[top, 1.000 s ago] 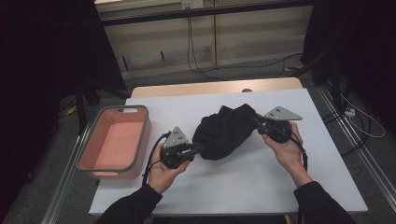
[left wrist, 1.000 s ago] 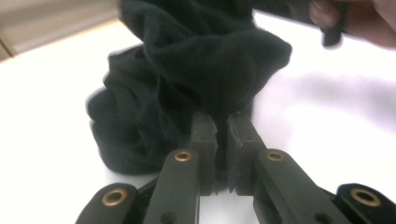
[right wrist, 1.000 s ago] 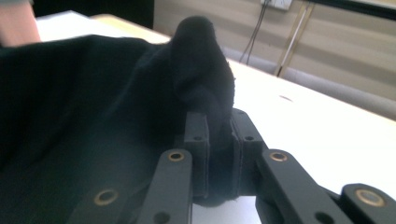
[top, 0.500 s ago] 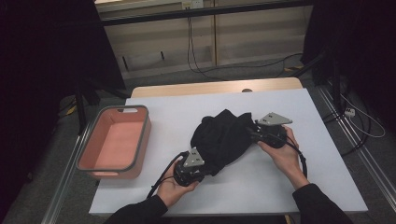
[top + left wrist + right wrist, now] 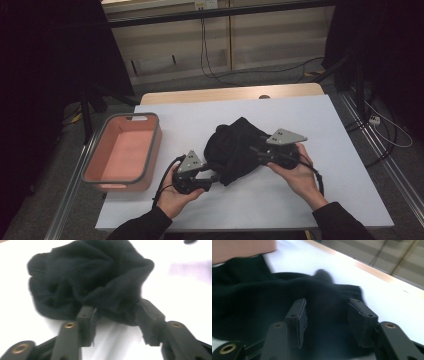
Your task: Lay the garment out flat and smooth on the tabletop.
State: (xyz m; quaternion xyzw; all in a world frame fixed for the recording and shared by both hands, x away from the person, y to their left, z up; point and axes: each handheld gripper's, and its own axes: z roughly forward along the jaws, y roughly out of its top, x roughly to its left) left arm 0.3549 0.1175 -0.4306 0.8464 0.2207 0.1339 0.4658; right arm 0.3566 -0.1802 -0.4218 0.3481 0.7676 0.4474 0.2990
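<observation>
A crumpled black cloth [image 5: 235, 147] lies bunched in the middle of the white table [image 5: 210, 115]. My left gripper [image 5: 216, 178] sits at its near left edge, open, with the cloth's lower fold [image 5: 117, 307] reaching between the jaws. My right gripper [image 5: 255, 152] is at the cloth's right side, open too, its jaws spread over the dark fabric [image 5: 324, 312]. Nothing is pinched by either one.
A pink tray with a grey rim [image 5: 150, 150] stands at the table's left edge. A wooden strip [image 5: 230, 94] runs along the far edge, with cables [image 5: 210, 55] on the floor beyond. Bare white surface lies to the right and near side.
My left gripper has slid toward the near side and right, under the cloth's lower edge. The right gripper has moved left, pushing the cloth into a tighter bunch.
</observation>
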